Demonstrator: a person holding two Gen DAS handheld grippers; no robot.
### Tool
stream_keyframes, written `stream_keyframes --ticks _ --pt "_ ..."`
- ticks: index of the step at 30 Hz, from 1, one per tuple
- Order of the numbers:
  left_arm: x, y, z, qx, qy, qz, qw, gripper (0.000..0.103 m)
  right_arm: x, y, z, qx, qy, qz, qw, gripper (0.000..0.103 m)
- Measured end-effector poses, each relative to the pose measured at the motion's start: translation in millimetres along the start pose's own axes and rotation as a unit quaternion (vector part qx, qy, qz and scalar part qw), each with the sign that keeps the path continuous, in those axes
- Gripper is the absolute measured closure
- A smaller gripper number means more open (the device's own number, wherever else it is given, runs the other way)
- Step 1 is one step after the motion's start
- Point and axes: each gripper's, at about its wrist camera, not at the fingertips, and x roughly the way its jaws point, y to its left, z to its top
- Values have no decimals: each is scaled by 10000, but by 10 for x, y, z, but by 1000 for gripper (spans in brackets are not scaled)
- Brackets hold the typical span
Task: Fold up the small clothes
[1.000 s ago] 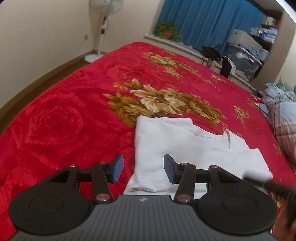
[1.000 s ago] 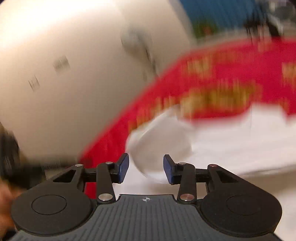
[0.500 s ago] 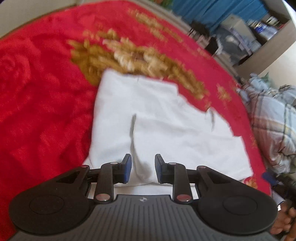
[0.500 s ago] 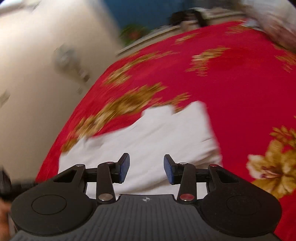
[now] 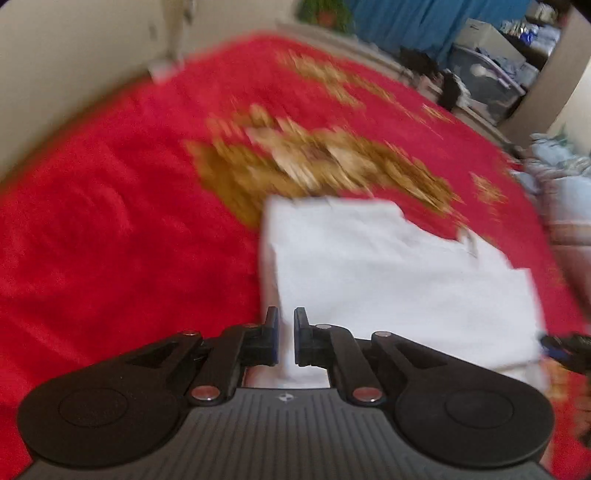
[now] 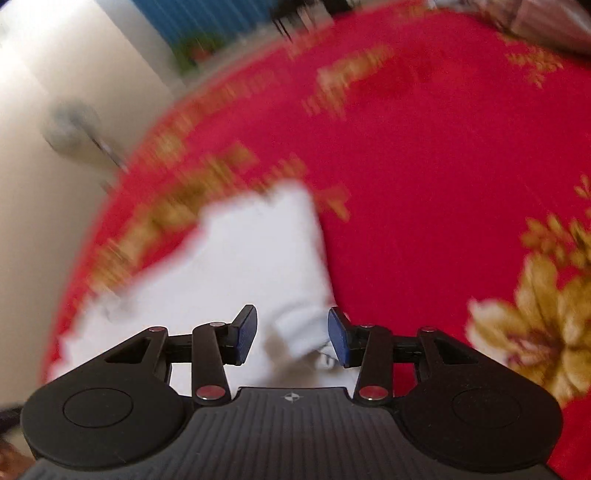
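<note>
A small white garment (image 5: 399,280) lies partly folded on the red flowered bedspread (image 5: 110,236). My left gripper (image 5: 286,338) is shut on the garment's near left edge, with white cloth pinched between the blue pads. In the right wrist view the same garment (image 6: 236,258) lies to the left and centre. My right gripper (image 6: 291,334) is open, its jaws on either side of the garment's near right corner, which bunches up between them. Both views are blurred by motion.
Cream walls run along the left side of the bed. A blue curtain (image 5: 406,18), a potted plant (image 5: 325,11) and storage bins (image 5: 491,74) stand beyond the far edge. Plaid bedding (image 5: 569,206) lies at the right. A fan (image 6: 74,125) stands by the wall.
My left gripper has closed from wide open onto the garment's near left edge. My right gripper has swung over to the garment's right corner and stays open.
</note>
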Motion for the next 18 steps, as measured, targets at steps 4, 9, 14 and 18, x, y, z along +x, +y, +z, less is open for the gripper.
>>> stream_keyframes --ticks 4,9,14,18 --pt "-5 -37 43 -111 -186 -573 9981 92 73 -97 -78 114 193 -590 9980 54" --pt "510 -144 -170 189 1005 -373 9941 86 -106 -44 -147 30 85 -1089 9940 57" --pt "250 -162 -72 98 352 -596 9976 81 -350 28 13 -23 -881 -835 9926 57" --pt "497 -190 -163 243 795 -329 9960 83 -18 69 49 -289 -481 32 9984 53"
